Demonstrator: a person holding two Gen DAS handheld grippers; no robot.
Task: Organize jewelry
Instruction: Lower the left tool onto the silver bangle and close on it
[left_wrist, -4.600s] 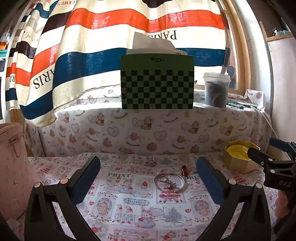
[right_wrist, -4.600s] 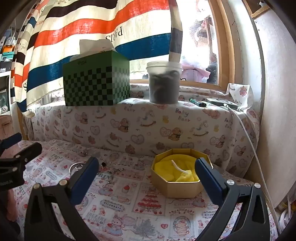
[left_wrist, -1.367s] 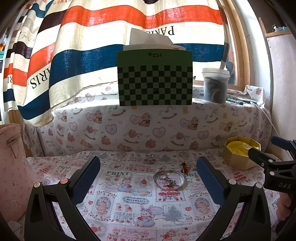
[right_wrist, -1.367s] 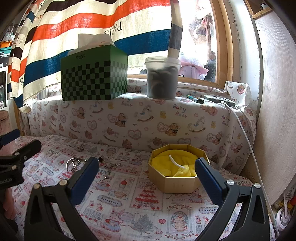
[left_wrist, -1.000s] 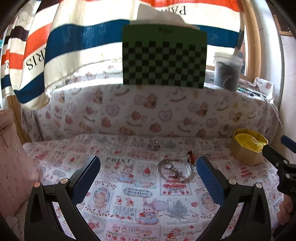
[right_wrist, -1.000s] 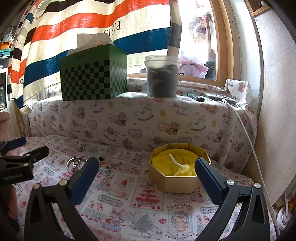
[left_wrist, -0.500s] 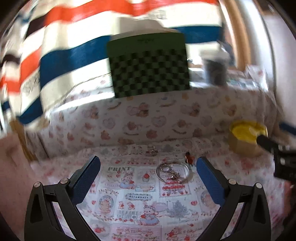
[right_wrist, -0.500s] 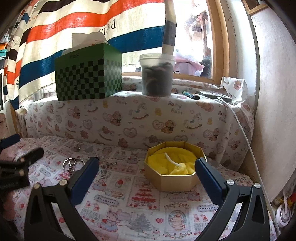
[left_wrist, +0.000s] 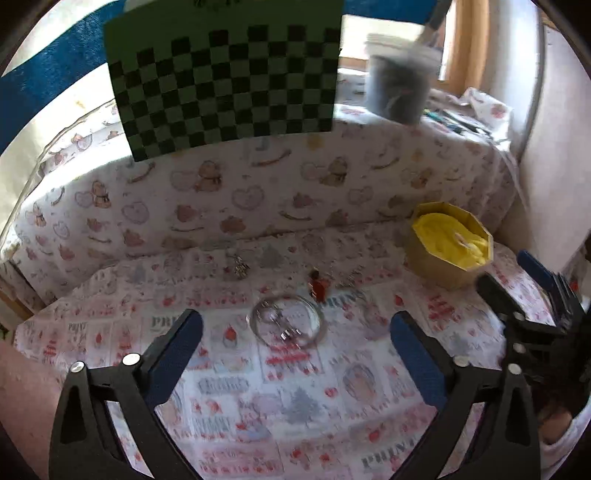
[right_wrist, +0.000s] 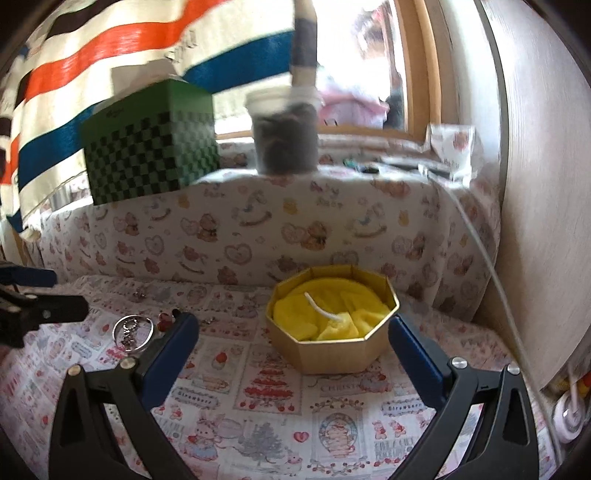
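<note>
A silver bangle (left_wrist: 289, 320) with a small charm inside it lies on the printed cloth. My left gripper (left_wrist: 295, 332) is open and empty, hovering just above it. A small red piece (left_wrist: 318, 285) and a silver trinket (left_wrist: 241, 266) lie behind the bangle. A gold octagonal box (right_wrist: 332, 325) with yellow lining stands to the right. My right gripper (right_wrist: 293, 341) is open and empty in front of the box. The bangle also shows in the right wrist view (right_wrist: 133, 331), as does the box in the left wrist view (left_wrist: 448, 249).
A green checkered tissue box (left_wrist: 225, 77) and a dark-filled plastic tub (right_wrist: 284, 133) stand on the cloth-covered ledge behind. A white cable (right_wrist: 487, 258) runs down the right wall. A striped cloth (right_wrist: 110, 74) hangs at the back.
My left gripper has dropped and tilted down toward the bangle, which now sits between its fingers. My right gripper has moved closer to the gold box.
</note>
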